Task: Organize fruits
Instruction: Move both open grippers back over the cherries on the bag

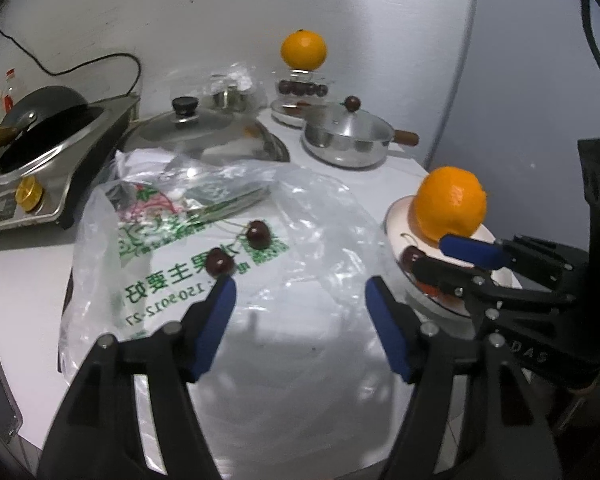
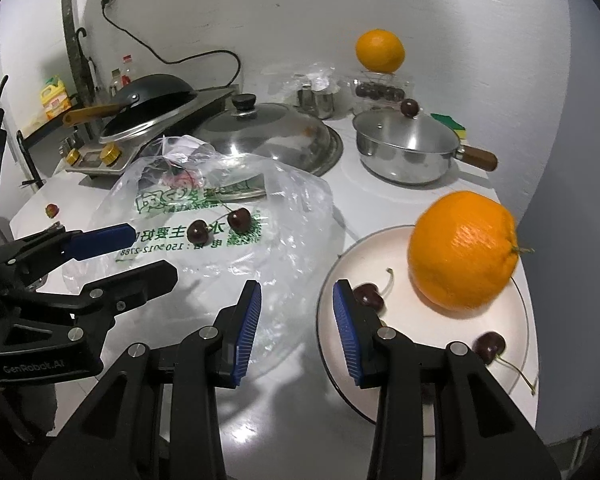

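A large orange (image 2: 462, 250) sits on a white plate (image 2: 396, 248) at the right, with two dark cherries (image 2: 368, 296) (image 2: 489, 347) beside it. Two more cherries (image 1: 219, 263) (image 1: 258, 234) lie on a clear printed plastic bag (image 1: 300, 208). My left gripper (image 1: 300, 292) is open above the bag with nothing between its blue pads; its left fingertip is just short of the nearer cherry. My right gripper (image 2: 297, 292) hovers at the plate's left rim, jaws apart and empty. A second orange (image 1: 303, 49) rests on a clear box of cherries (image 1: 302, 88) at the back.
A steel pot (image 2: 408, 152) with a wooden handle and a domed glass lid (image 2: 268, 136) stand behind the bag. A cooker with a black pan (image 2: 152, 96) is at the back left. A small strawberry (image 2: 52, 211) lies at the left. The table ends just right of the plate.
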A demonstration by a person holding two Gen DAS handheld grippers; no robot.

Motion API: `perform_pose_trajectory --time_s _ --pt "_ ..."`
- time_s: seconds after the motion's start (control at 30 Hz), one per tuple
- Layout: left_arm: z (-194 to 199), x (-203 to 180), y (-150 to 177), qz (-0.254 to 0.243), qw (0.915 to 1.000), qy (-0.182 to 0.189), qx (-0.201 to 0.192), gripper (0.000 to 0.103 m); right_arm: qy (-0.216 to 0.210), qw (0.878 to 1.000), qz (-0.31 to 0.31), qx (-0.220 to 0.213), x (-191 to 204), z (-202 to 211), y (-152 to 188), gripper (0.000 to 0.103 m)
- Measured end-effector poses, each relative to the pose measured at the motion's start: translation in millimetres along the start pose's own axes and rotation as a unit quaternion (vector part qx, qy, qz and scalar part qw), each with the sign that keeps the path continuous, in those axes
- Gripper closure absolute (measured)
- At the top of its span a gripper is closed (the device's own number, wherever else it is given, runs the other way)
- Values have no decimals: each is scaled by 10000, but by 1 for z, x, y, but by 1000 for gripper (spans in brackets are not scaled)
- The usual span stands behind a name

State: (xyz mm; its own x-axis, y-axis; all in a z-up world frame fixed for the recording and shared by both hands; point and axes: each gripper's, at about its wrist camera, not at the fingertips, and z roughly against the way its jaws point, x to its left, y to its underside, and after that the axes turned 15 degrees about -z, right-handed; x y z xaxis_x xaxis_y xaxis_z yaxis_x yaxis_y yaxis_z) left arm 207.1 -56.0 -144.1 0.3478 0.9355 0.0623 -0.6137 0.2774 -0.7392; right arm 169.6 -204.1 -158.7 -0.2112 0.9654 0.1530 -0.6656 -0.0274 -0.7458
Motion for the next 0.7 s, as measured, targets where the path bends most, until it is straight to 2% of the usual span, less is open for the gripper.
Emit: perform_pose_trajectory --time_s 0.7 --pt "-23 51 1 271 9991 -271 179 34 -220 9994 192 176 30 -46 -22 63"
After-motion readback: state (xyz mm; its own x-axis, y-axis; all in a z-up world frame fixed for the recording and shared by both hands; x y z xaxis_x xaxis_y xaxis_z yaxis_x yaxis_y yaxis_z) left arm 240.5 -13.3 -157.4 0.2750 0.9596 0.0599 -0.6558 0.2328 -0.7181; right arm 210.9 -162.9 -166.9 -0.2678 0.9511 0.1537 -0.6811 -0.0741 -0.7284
